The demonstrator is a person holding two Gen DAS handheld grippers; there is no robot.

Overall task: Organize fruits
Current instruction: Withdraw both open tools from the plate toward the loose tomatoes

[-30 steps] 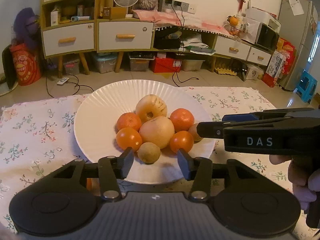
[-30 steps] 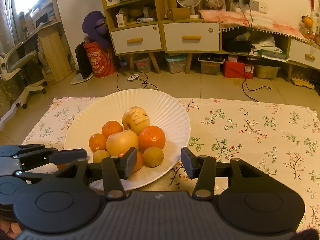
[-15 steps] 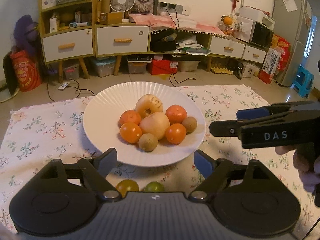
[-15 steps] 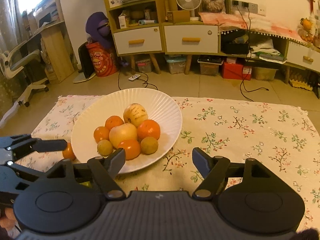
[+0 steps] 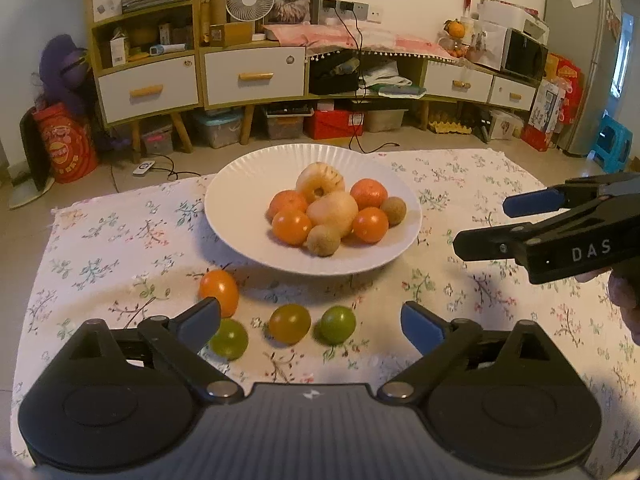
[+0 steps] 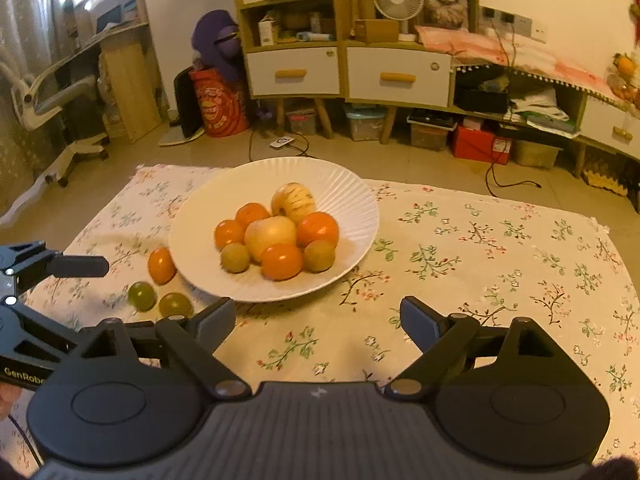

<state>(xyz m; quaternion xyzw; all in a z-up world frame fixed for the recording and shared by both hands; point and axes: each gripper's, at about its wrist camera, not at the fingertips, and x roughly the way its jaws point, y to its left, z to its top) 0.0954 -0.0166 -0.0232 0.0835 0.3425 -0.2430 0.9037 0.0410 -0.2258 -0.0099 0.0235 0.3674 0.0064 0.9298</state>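
Both claws are spreading: the left claw [image 5: 310, 314] and the right claw [image 6: 318, 314] each have their jaws opening with nothing between them, hanging low over the near side of the tabletop [image 6: 500, 248] and tilted down toward the fruit. The plate [image 5: 240, 184] sits toward the far-left part of the flowered cloth [image 5: 480, 184], heaped with two pale apples, several oranges and a few brown kiwi-like fruits, all bunched in the middle so the pile leans on itself and nothing rolls to the rim. Four small fruits lie loose on the cloth just in front of the plate: an orange tomato [image 5: 219, 287] nearest the rim, a green one [image 5: 229, 339] partly behind the left claw's finger, a brownish one [image 5: 289, 323] and another green one [image 5: 338, 325]. My guess is these strays are next, and the wide jaws suit a fresh pick. Beyond the tabletop stand a cabinet [image 5: 256, 72] with drawers and a small fan [image 5: 247, 1].
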